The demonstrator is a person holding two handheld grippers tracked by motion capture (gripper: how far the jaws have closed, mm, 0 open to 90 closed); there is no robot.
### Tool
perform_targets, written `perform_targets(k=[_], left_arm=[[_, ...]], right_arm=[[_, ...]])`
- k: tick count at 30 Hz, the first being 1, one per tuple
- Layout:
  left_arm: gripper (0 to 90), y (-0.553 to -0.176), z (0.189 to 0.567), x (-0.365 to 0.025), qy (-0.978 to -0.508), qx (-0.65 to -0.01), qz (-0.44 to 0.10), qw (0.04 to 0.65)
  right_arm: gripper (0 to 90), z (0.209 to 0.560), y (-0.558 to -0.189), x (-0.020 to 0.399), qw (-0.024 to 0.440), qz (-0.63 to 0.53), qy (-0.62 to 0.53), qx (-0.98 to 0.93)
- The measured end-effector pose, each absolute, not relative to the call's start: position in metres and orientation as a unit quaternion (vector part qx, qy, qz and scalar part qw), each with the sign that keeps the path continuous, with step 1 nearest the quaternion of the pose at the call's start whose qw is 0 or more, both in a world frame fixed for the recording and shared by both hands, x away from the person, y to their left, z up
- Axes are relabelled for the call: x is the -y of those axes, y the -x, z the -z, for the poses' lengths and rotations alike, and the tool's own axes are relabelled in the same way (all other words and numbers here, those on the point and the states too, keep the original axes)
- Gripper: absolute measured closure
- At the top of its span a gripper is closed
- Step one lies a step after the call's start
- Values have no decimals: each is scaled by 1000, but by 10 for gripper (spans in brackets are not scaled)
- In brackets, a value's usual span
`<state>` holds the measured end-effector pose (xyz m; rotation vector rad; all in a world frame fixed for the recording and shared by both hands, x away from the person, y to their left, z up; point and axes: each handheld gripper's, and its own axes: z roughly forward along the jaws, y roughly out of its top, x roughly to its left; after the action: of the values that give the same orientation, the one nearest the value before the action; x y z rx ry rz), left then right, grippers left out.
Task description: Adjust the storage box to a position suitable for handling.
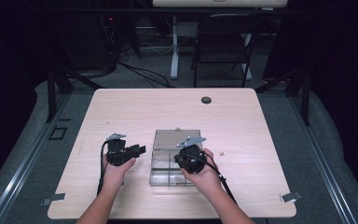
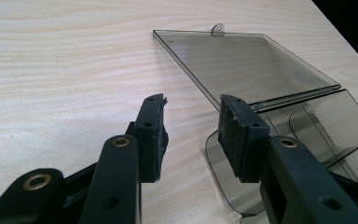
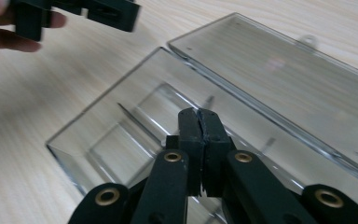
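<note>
Over the clear compartment box (image 3: 121, 140) on the counter (image 1: 121, 107), the right tool (image 3: 200, 114) hangs clenched on nothing, while the left tool (image 2: 191, 126), released, waits just beside the box's left wall.

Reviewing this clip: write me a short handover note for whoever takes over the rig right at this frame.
Left gripper: jaws open, nothing between them, held beside the left edge of the clear plastic box.
Right gripper: jaws shut with nothing visible between them, poised over the box's divided tray.
Box: on the wooden table, lid swung fully open and lying flat behind the tray.
Done: box opened.
Left: compartments look empty; a small item lies on the table right of the box, possibly next to go in.
</note>
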<state>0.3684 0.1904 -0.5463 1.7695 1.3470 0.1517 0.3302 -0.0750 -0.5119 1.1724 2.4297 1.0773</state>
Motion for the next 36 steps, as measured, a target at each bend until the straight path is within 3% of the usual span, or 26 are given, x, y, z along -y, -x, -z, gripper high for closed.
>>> perform_targets(k=[36], left_arm=[[612, -368, 547, -190, -713, -542, -63, 440]], right_arm=[[892, 546, -305, 22, 88, -378, -357, -850]])
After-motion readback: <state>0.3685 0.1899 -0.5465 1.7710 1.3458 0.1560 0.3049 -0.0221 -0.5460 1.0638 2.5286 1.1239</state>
